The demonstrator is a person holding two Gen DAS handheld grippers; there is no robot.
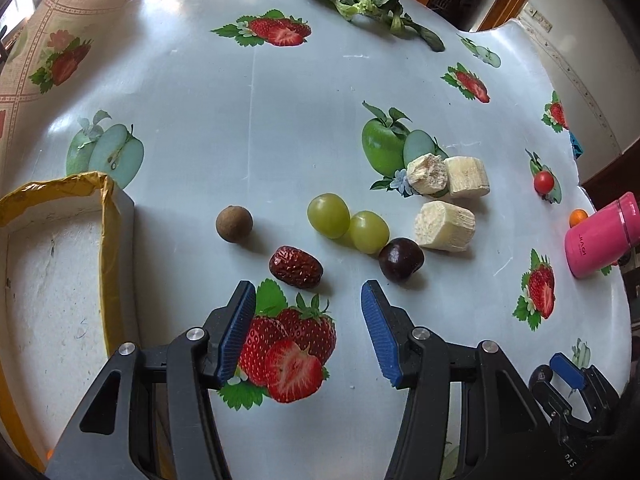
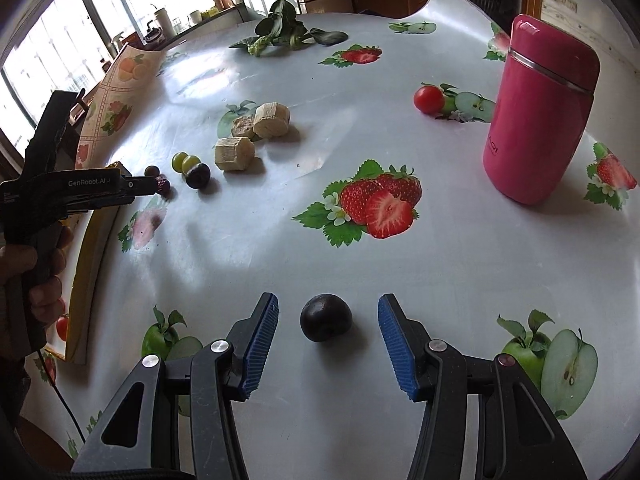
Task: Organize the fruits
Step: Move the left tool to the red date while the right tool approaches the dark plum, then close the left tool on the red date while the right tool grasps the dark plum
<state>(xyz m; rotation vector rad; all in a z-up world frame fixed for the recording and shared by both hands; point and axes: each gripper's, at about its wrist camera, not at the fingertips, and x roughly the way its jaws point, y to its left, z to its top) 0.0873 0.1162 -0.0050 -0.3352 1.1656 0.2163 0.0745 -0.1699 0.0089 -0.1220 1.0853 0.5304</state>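
Both claws apart, nothing gripped. Left claw [image 1: 308, 330] hangs over the tabletop [image 1: 248, 128] w/ the red date [image 1: 296, 267] just past its tips at 12 o'clock; the white foam box [image 1: 56, 280] w/ yellow tape rim sits at its 9 o'clock. Beyond the date: brown longan [image 1: 234, 223], two green grapes [image 1: 347, 223] touching, a dark plum [image 1: 401, 260], three peeled banana chunks [image 1: 446, 196]. Right claw [image 2: 328, 340] straddles a second dark plum [image 2: 326, 323], pads clear of it both sides. Risks, imo: round fruit may roll or squirt out if one pad touches first; the left claw closing early would miss the date; squeezing too hard could bruise soft fruit; the pink flask [image 2: 540, 112] at 1 o'clock could get clipped on a wide swing.
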